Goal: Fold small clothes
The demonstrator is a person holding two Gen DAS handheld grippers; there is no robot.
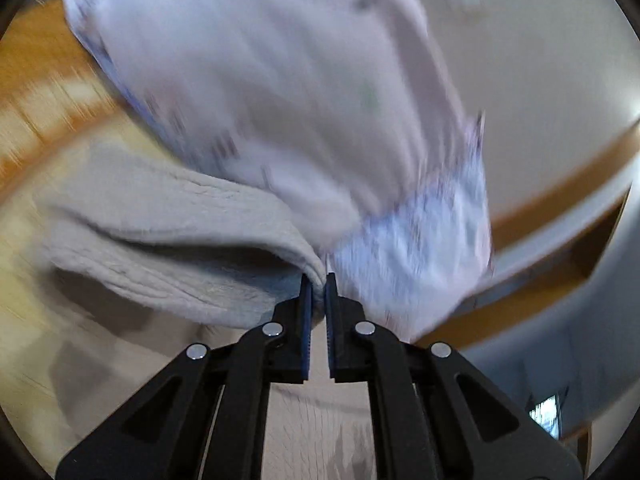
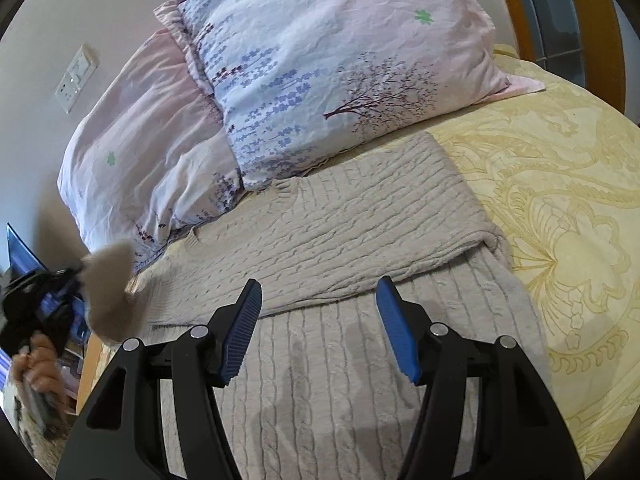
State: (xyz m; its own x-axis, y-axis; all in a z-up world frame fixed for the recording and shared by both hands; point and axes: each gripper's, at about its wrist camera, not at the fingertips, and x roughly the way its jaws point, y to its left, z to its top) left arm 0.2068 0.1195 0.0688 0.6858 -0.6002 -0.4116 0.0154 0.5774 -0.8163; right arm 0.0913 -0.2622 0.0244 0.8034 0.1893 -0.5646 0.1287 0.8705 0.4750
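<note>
A beige cable-knit sweater [image 2: 340,232] lies on the bed, its right sleeve folded across the body. My left gripper [image 1: 319,280] is shut on a fold of the sweater's left sleeve [image 1: 168,240] and holds it lifted; the view is blurred. In the right wrist view the left gripper [image 2: 60,292] shows at the far left with the sleeve end [image 2: 110,292] in it. My right gripper [image 2: 318,292] is open and empty, just above the sweater's lower body.
Two floral pink and blue pillows [image 2: 320,60] lie at the head of the bed, touching the sweater's top edge. A yellow patterned bedspread [image 2: 560,200] covers the bed. A wooden bed frame [image 2: 516,4] and a wall socket [image 2: 76,78] are behind.
</note>
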